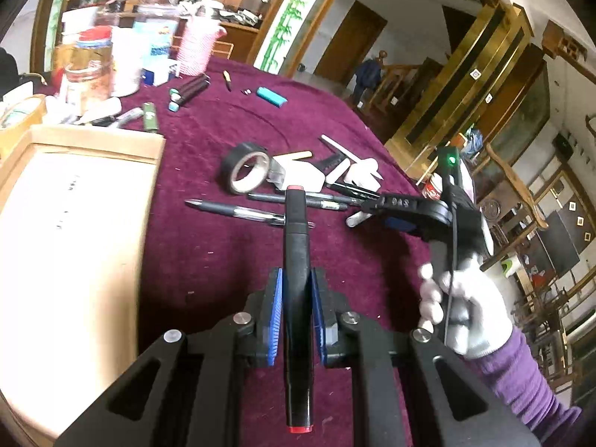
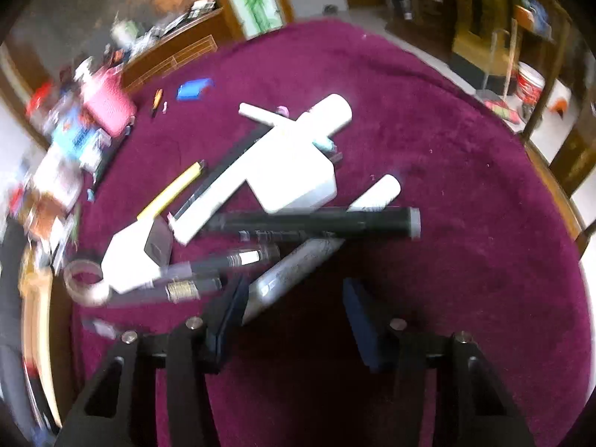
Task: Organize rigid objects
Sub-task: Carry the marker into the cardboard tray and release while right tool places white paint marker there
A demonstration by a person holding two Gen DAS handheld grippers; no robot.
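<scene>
My left gripper is shut on a black marker with red ends, held above the maroon cloth. My right gripper is open and low over a pile of pens and white pieces; it also shows in the left wrist view at the pile's right edge. Between its fingers lies a silver-grey marker. Just beyond are a black marker, dark pens and white flat pieces. In the left wrist view a roll of black tape and two pens lie ahead.
A cardboard box sits at the left. Jars, cups and a pink woven holder crowd the far left of the table. A blue lighter, dark sticks and a green tube lie beyond. The table edge curves on the right.
</scene>
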